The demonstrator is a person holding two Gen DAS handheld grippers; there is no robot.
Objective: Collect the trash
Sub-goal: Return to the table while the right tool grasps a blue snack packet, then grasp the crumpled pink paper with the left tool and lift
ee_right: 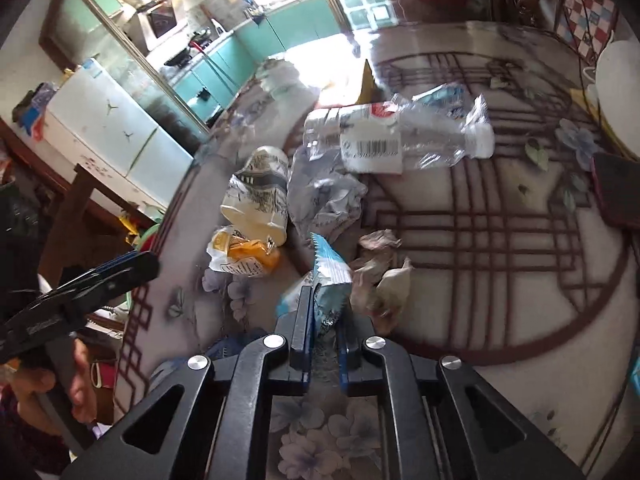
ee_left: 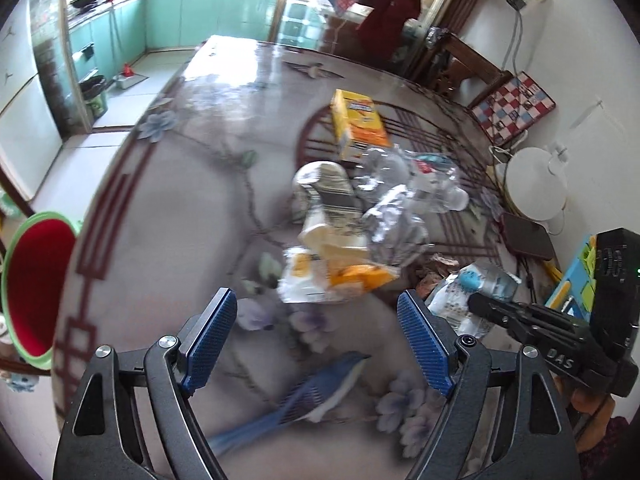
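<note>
Trash lies piled mid-table: a crushed paper cup (ee_left: 328, 200) (ee_right: 258, 196), a yellow-white wrapper (ee_left: 336, 276) (ee_right: 244, 258), crumpled foil (ee_left: 396, 228) (ee_right: 324, 196), a clear plastic bottle (ee_left: 416, 176) (ee_right: 400, 136), a yellow box (ee_left: 358, 120) and crumpled paper (ee_right: 380, 272). My right gripper (ee_right: 324, 308) is shut on a blue-white snack wrapper (ee_right: 330, 268) (ee_left: 472, 284), which sticks up between its pads. My left gripper (ee_left: 316, 300) hangs open over the tablecloth just short of the yellow-white wrapper, nothing between its fingers. A red bin (ee_left: 32, 280) with a green rim stands off the table's left edge.
A dark phone (ee_left: 528, 236) (ee_right: 616, 192) and a white round dish (ee_left: 536, 180) lie at the table's right side. A chair with a checked cushion (ee_left: 512, 108) stands behind. The floral tablecloth (ee_left: 180, 220) curves away at the left edge above the floor.
</note>
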